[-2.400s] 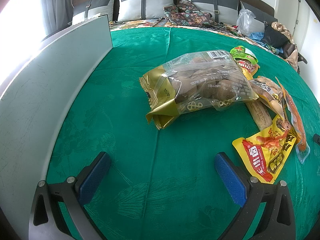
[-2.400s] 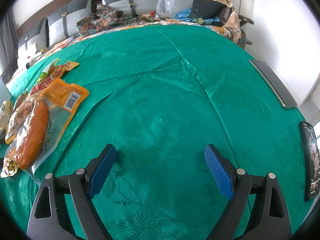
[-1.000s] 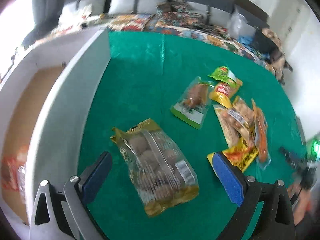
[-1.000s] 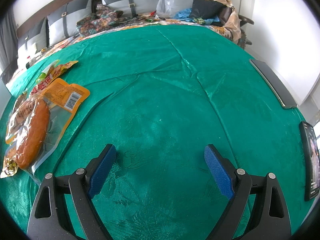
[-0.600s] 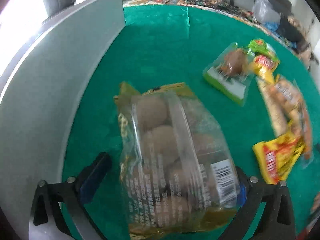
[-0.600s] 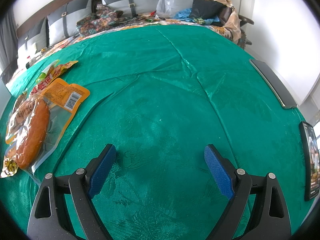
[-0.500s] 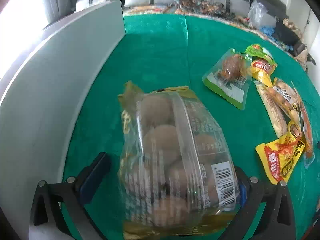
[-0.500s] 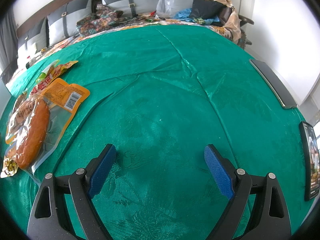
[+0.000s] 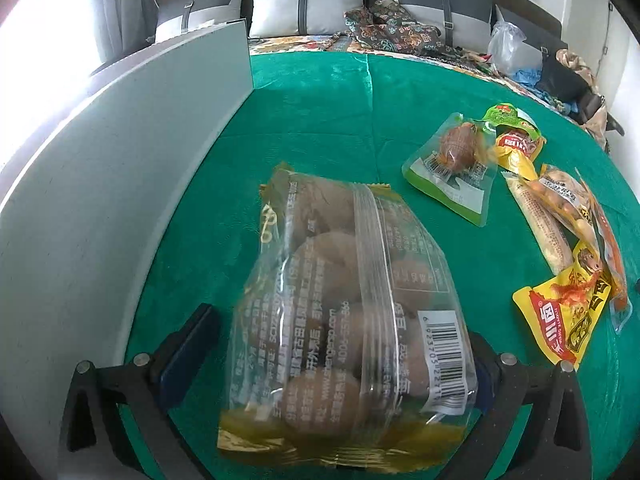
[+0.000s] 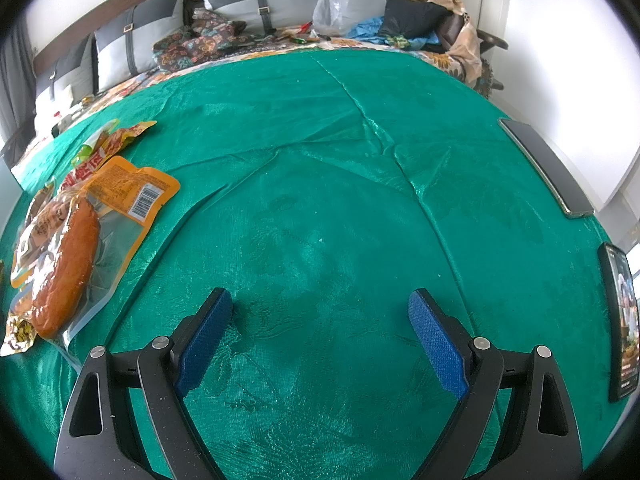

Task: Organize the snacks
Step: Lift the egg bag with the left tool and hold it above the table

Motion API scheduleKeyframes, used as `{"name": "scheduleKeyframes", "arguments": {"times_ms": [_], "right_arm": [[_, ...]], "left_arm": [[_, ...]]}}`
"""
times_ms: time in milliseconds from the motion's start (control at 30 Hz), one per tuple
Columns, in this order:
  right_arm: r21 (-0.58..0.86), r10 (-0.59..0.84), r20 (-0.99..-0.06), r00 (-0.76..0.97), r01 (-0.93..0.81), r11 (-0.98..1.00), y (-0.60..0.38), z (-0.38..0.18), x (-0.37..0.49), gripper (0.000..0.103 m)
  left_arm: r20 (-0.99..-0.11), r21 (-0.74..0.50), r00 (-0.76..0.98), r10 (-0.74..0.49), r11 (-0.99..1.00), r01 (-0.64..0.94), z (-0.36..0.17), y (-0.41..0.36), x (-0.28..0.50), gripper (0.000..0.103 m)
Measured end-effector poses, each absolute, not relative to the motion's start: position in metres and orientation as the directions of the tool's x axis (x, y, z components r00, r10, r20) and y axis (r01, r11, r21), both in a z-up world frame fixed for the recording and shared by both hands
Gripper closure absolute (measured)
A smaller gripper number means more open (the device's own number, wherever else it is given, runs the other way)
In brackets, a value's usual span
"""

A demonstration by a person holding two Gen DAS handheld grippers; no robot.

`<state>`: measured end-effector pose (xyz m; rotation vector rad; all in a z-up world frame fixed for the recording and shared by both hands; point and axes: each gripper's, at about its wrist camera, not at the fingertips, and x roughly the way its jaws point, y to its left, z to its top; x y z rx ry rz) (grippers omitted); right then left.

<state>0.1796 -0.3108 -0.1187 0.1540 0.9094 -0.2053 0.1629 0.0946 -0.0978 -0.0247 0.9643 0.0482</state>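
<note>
A green cloth (image 9: 312,128) covers the whole surface, with grey cushions (image 9: 304,4) lined up along the far edge. The clear bag of brown round snacks (image 9: 352,320) lies on the cloth just right of the tall grey panel (image 9: 120,184), its gold bottom seam nearest the camera. The left gripper (image 9: 332,360) sits around that bag: the left pad stands just off the bag's side with a sliver of cloth between them, while the right pad is hidden behind the plastic, so whether the jaws pinch it cannot be told. Right of the bag, well apart, lie a green pouch (image 9: 452,172), a long corn-like stick (image 9: 540,232) and a yellow packet (image 9: 560,316). Over on the other side, the right gripper (image 10: 320,336) hangs above bare cloth, jaws spread wide and empty, with an orange sausage packet (image 10: 80,248) off to its left.
</note>
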Motion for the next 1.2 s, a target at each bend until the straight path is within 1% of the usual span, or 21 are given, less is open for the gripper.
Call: {"name": "scheduleKeyframes", "arguments": {"times_ms": [1200], "right_arm": [[0.044,-0.112,-0.795,0.597,0.241,0.97,-0.311,-0.1192,0.1804,0.011]], "left_arm": [[-0.822,-0.001,0.569,0.029,0.999,-0.052,-0.1015,0.0951,0.1663,0.0]]}}
